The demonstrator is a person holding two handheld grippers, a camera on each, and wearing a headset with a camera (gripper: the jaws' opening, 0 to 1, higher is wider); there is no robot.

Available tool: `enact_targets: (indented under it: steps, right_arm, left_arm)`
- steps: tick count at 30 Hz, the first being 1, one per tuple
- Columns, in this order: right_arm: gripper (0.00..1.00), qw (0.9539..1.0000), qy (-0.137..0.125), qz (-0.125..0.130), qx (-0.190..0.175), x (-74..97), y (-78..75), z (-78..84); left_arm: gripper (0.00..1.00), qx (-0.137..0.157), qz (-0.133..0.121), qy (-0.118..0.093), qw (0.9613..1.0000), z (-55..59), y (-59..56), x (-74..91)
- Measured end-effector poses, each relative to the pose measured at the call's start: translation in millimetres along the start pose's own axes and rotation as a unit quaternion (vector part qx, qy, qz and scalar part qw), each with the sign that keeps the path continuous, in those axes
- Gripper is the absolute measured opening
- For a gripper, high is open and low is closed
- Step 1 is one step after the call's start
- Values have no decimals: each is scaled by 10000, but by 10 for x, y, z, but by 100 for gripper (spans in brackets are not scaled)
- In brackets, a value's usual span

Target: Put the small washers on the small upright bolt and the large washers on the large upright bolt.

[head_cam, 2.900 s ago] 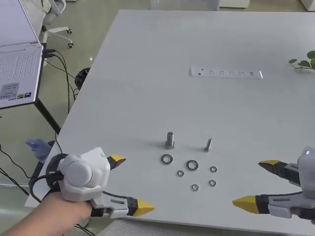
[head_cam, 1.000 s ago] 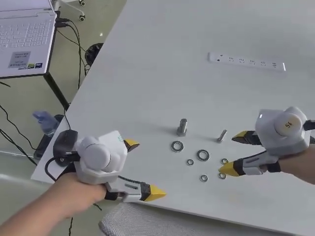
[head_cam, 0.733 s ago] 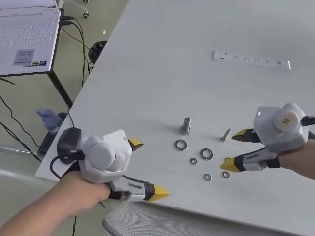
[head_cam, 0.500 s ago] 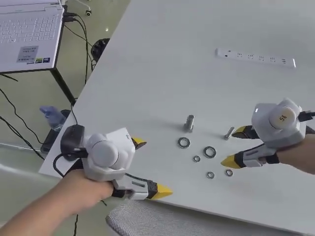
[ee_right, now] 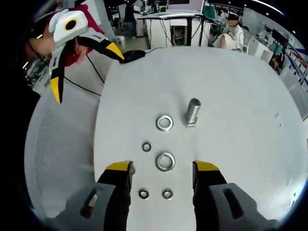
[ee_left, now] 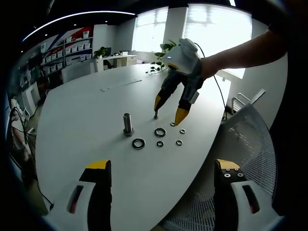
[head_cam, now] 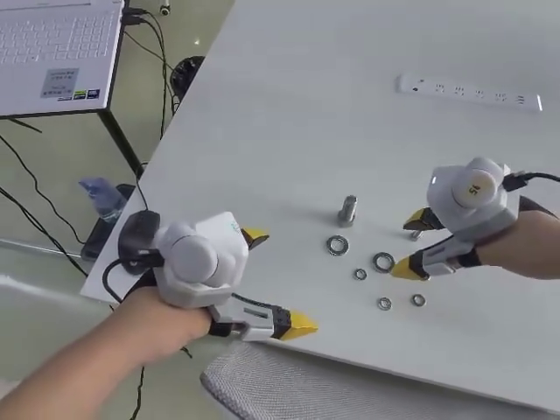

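Your right tool (ee_right: 162, 166) jaws apart, empty, hovering over washer cluster. In right gripper view, large washer (ee_right: 165, 161) flat at 12 o'clock, between jaw tips. Large bolt (ee_right: 192, 110) upright beyond it at 1 o'clock; second large washer (ee_right: 164, 122) just beside bolt, at its 8 o'clock. Small bolt (ee_left: 156, 114) upright near one right jaw tip. Your left tool (head_cam: 278, 280) jaws apart, empty, well apart at worktop (head_cam: 289, 114) near edge. Right side nearer: likely pinch washer, carry toward 1 o'clock. Small washers (ee_right: 146, 146) close around it. Open room elsewhere.
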State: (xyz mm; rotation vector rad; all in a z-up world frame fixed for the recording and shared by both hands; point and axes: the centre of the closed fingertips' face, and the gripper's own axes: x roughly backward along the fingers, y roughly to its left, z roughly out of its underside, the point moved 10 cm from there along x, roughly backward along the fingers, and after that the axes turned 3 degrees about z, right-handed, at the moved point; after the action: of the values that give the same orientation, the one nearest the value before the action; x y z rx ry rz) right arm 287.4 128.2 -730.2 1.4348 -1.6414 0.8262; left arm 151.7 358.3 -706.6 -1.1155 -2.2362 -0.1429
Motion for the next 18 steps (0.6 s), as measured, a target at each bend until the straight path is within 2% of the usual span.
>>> enact_targets:
  steps: [2,5,9,15,18]
  right_arm:
    - [49,9999,108,-37,75,-42,-4,2]
    - [48,9996,226,-39,162,-103,-19,11]
    - [47,9988,370,-117,291,-190,-24,15]
    - [42,9965,597,-106,581,-293,-3,12]
    - [42,9958,682,-85,603,-339,-11,19]
  left_arm:
    - [88,0,1,12,10000,-1,5,3]
    - [89,-107,-17,142,9998,17,16,0]
    - [91,-82,-3,132,9999,22,14,-11]
    - [90,-62,32,149,9999,41,-5,-15]
    - [89,-24,64,162,9998,54,-13,-14]
